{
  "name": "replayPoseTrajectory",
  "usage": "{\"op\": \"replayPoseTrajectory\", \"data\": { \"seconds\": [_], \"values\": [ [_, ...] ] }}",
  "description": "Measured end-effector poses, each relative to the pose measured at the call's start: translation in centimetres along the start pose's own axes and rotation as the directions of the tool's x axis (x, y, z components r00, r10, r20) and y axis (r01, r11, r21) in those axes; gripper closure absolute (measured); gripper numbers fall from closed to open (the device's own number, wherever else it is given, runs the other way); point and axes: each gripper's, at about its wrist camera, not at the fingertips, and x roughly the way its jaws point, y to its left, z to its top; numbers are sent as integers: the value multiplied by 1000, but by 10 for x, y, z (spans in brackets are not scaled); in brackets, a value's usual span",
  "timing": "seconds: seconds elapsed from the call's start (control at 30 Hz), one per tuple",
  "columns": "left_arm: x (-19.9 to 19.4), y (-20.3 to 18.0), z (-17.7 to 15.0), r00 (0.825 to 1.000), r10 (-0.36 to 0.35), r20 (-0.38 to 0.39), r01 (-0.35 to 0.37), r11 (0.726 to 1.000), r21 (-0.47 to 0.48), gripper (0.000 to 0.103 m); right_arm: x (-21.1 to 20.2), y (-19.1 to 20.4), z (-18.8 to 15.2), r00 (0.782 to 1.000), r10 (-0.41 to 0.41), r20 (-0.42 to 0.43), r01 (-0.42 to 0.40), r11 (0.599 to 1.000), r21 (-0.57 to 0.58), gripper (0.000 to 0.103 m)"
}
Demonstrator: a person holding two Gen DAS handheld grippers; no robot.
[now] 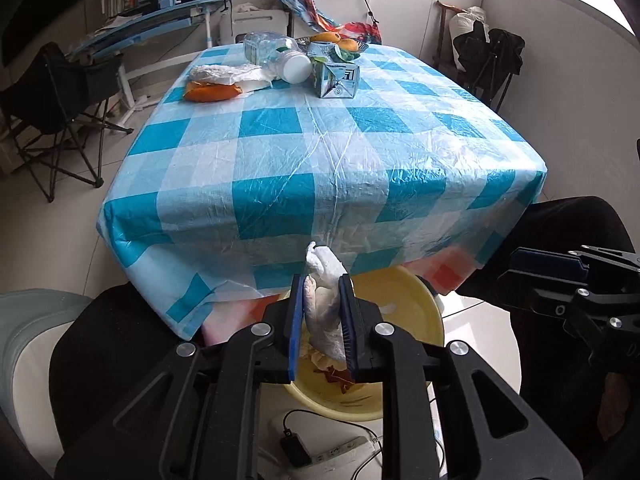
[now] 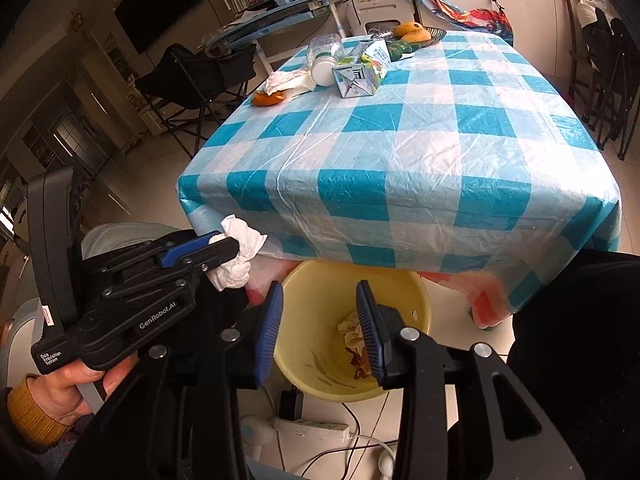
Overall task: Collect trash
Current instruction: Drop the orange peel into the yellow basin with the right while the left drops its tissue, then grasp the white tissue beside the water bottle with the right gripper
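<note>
My left gripper (image 1: pixel 322 316) pinches a crumpled tissue (image 1: pixel 326 312) directly above the yellow bin (image 1: pixel 416 320) at lower centre, my right gripper (image 2: pixel 318 328) half-open, empty.

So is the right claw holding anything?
No, the right claw stands open with nothing between its pads, only the yellow bin showing below it.

Left gripper (image 1: pixel 322 320) clamped, right gripper (image 2: pixel 320 334) apparently open.
</note>
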Motion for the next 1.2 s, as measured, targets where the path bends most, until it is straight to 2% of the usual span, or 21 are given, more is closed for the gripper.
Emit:
{"op": "replayPoseTrajectory", "data": {
  "seconds": [0.03,0.17,0.33,0.47,0.67,0.93,1.2],
  "values": [
    [-4,1,0,1000,3,14,-3,1000,-4,80,-4,0,-1,1000,0,17,0,1000,5,58],
    [-26,8,5,994,57,96,-54,998,-31,53,-15,1,-3,996,-11,86,10,1000,7,50],
    [-42,30,6,979,136,150,-119,986,-117,43,-19,0,-2,991,-36,131,33,999,21,43],
    [-48,50,5,969,180,167,-147,970,-194,37,-18,0,-2,990,-52,132,49,998,24,41],
    [-38,71,-1,971,201,132,-161,950,-266,30,-13,3,-2,990,-73,117,73,997,7,37],
    [-33,99,-8,973,203,106,-148,911,-384,29,-14,5,-3,988,-94,120,95,995,-7,37],
    [-31,87,-2,970,214,120,-158,918,-363,27,-25,-3,-7,984,-107,144,106,994,10,37]
  ]
}}
